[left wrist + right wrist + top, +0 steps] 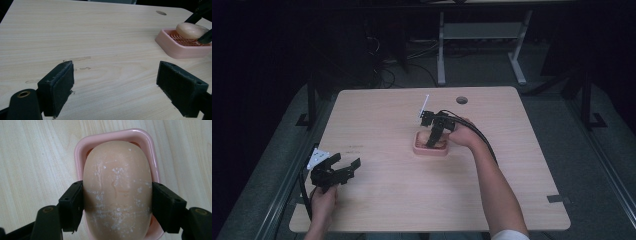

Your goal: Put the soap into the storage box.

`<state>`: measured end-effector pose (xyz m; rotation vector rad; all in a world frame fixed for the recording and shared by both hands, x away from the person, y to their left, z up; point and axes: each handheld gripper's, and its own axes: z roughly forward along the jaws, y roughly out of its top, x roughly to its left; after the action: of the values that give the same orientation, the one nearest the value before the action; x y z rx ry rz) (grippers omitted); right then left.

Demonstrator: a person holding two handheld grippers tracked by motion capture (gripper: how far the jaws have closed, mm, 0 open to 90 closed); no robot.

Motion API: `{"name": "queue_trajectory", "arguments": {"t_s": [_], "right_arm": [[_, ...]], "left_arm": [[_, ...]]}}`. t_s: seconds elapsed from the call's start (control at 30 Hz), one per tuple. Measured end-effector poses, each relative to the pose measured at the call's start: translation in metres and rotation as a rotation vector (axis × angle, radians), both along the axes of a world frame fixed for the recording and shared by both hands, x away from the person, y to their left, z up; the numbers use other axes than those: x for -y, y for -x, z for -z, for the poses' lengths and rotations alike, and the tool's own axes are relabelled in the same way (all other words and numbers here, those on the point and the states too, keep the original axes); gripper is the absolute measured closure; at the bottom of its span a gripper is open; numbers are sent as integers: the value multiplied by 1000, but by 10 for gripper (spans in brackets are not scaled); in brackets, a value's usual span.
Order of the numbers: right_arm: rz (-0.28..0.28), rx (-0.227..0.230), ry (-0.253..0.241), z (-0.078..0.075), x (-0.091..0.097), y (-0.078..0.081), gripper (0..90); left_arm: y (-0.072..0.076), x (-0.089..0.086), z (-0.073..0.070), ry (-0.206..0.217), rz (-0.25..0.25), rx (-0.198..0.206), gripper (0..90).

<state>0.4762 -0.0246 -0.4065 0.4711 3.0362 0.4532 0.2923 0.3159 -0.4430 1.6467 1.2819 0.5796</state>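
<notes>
The left gripper [343, 168] rests low over the bare counter [382, 200], fingers [58, 86] spread wide with nothing between them. Well to its right, the right gripper [117, 205] pinches the soap bar [117, 187] between its fingers, directly over the pink soap dish [80, 152]

Desk [377, 210]: pale wood-grain top, matt, smooth, a few faint scuff marks near the left gripper [115, 85]. Soap [117, 195]: beige bar, waxy and dull, scratched, flecked with white dried residue. Soap dish [147, 143]: pink plastic, glossy rim that catches light, ribbed orange-pink insert in the left gripper view. Right gripper [117, 206]: black matt plastic, its inner faces pressed on the soap's sides. Left gripper pads [61, 87]: black, rough foam-like or rubbery texture, slightly frayed at the edges; a brass-coloured metal eyelet sits in the black plastic arm. White plastic-looking plate on each gripper in the high view. Floor [592, 165]: grey, matt, carpet-like.
</notes>
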Motion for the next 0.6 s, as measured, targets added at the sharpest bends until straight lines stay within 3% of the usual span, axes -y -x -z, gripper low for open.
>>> {"name": "queue_trajectory", "arguments": {"t_s": [0.6], "right_arm": [[4, 4, 21, 4, 0, -1, 311]], "left_arm": [[0, 0, 0, -3, 3, 4, 142]]}}
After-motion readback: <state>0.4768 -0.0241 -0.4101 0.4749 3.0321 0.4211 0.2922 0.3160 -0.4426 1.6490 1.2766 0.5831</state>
